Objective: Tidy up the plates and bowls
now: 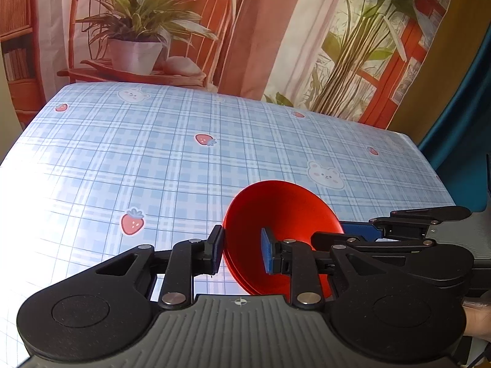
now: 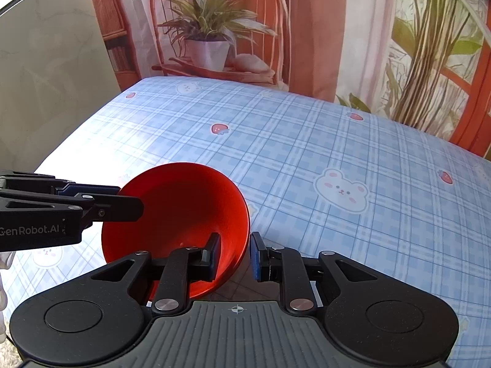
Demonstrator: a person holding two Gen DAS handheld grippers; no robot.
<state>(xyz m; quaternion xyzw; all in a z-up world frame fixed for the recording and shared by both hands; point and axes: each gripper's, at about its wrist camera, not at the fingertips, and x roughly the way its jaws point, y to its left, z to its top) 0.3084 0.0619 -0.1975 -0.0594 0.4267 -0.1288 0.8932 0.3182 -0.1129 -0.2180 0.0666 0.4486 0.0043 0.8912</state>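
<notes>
A red bowl (image 1: 276,214) is held tilted above the blue checked tablecloth (image 1: 153,153). My left gripper (image 1: 242,250) has its fingers on either side of the bowl's left rim, one outside and one inside. My right gripper (image 2: 234,256) straddles the bowl's (image 2: 184,202) right rim in the same way. The right gripper's fingers (image 1: 362,233) enter the left wrist view from the right, and the left gripper's fingers (image 2: 101,202) enter the right wrist view from the left. The bowl looks like a stack of two nested bowls at its lower edge.
The tablecloth (image 2: 307,153) with strawberry and bear prints covers the whole table. A printed backdrop (image 1: 184,30) of a plant and chair hangs behind the far edge. A grey panel (image 2: 46,76) stands at the left.
</notes>
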